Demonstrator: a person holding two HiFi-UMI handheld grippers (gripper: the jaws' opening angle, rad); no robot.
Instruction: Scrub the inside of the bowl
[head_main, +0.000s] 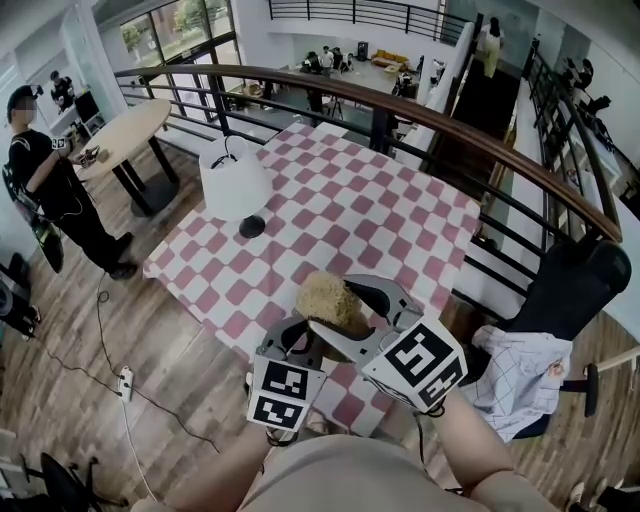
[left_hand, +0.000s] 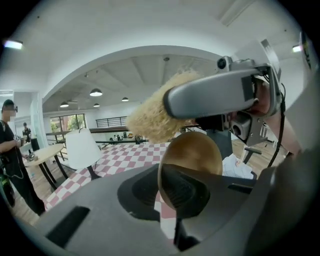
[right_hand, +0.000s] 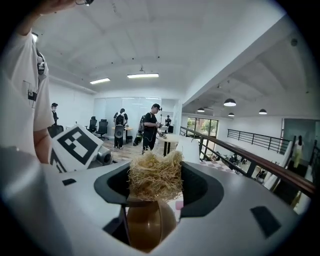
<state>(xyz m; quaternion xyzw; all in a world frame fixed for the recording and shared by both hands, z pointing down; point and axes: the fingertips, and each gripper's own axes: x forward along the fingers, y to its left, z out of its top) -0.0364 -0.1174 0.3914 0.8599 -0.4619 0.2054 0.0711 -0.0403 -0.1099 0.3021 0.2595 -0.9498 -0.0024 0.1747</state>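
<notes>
A brown bowl (head_main: 347, 346) is held up above the near edge of the checkered table (head_main: 370, 200). My left gripper (head_main: 305, 338) is shut on its rim; in the left gripper view the bowl (left_hand: 192, 160) stands on edge between the jaws of this gripper (left_hand: 167, 200). My right gripper (head_main: 350, 300) is shut on a straw-coloured fibrous scrubber (head_main: 328, 298), which sits at the bowl's upper rim. In the right gripper view the scrubber (right_hand: 155, 181) fills the gap of the right gripper (right_hand: 152, 200), with the bowl (right_hand: 150, 226) just below it. The scrubber (left_hand: 155, 120) also shows above the bowl in the left gripper view.
A white lamp (head_main: 232, 180) stands on the table's far left part. A curved railing (head_main: 450, 130) runs behind the table. A black office chair with a shirt (head_main: 520, 372) is at the right. A person (head_main: 50, 190) stands by a round table (head_main: 125, 135) at the left.
</notes>
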